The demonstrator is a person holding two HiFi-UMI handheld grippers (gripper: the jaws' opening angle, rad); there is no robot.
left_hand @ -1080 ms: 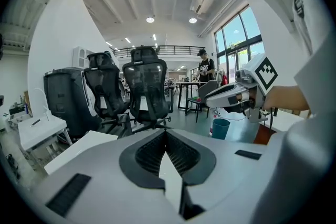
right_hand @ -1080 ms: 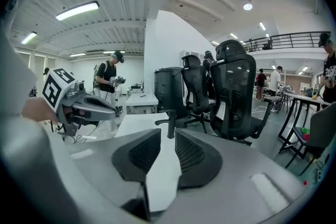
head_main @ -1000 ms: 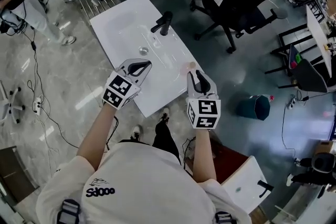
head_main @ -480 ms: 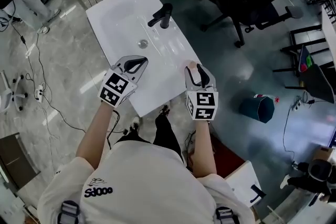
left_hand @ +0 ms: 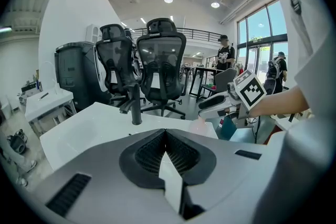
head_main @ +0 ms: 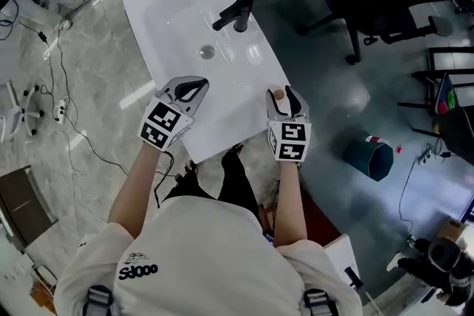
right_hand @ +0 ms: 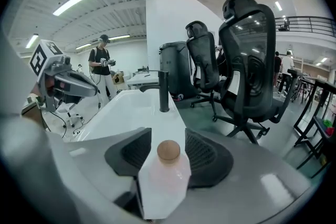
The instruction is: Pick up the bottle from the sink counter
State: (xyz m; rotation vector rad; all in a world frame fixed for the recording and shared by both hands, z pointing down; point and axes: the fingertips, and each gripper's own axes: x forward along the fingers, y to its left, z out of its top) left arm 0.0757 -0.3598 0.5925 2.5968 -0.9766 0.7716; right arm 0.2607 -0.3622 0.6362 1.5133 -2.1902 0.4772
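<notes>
A small bottle [right_hand: 163, 178] of pale pink, see-through plastic stood in the lower middle of the right gripper view. Its body was faceted, with flat angled shoulders, and it was topped by a round, tan, cork-like cap [right_hand: 168, 150]. It stood upright between the two dark ribbed pads [right_hand: 207, 155] of the right gripper [head_main: 284, 95]. The jaws had just been opening and were spread wide, released rather than clamped. Whether the right pad brushed the bottle's shoulder could not be told.

In the head view, only the tan cap showed, just right of the frame's centre. There the bottle stood on the lower right edge of the white rectangular sink counter [head_main: 178, 18], which ran diagonally from the upper left of the frame. A black faucet [head_main: 235, 13] rose at the counter's upper right edge, with a round metal drain [head_main: 207, 52] just below it in the frame.

The left gripper [left_hand: 166, 136] hung over the counter's lower left part, well apart from the bottle. Its jaws were clenched together at the tips with nothing between them.
</notes>
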